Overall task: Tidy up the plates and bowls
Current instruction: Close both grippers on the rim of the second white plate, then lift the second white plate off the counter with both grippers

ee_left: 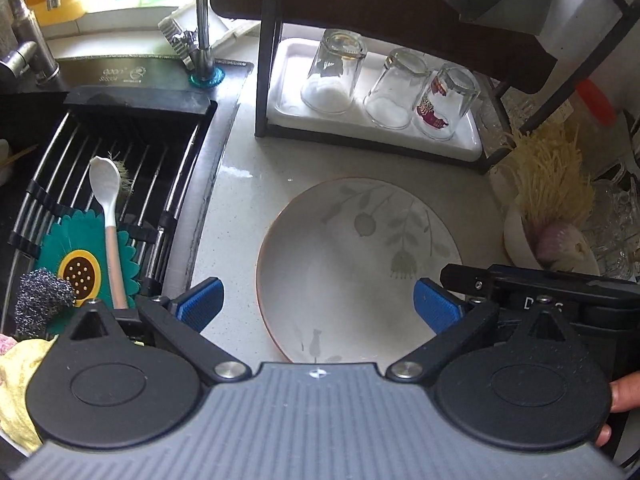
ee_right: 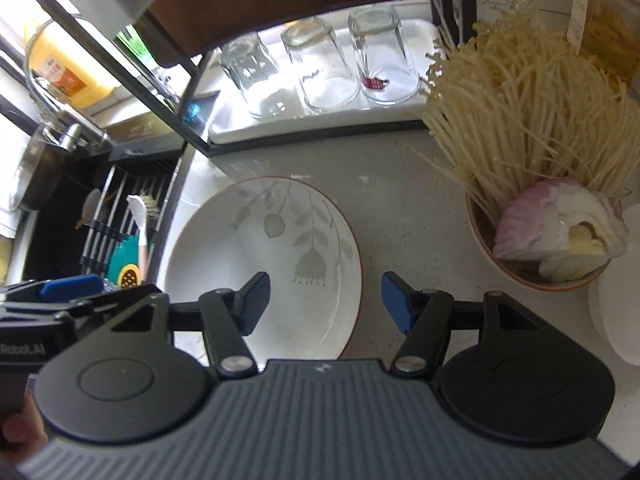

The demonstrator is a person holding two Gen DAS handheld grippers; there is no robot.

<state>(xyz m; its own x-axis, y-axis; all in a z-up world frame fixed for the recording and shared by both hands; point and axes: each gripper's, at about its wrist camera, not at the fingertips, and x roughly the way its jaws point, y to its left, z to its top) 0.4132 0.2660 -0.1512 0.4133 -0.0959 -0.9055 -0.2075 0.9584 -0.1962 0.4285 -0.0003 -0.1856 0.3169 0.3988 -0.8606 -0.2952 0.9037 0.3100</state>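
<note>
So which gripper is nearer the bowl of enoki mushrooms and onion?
Right. The right gripper hovers open over the leaf-patterned plate's right rim, beside the bowl. The left gripper, also open, straddles the plate, farther toward the sink side.

One floral plate (ee_left: 352,256), three upturned glasses (ee_left: 334,72) (on one white tray (ee_left: 288,108)), one bowl (ee_right: 532,276) of mushrooms, one white brush (ee_left: 106,196).
</note>
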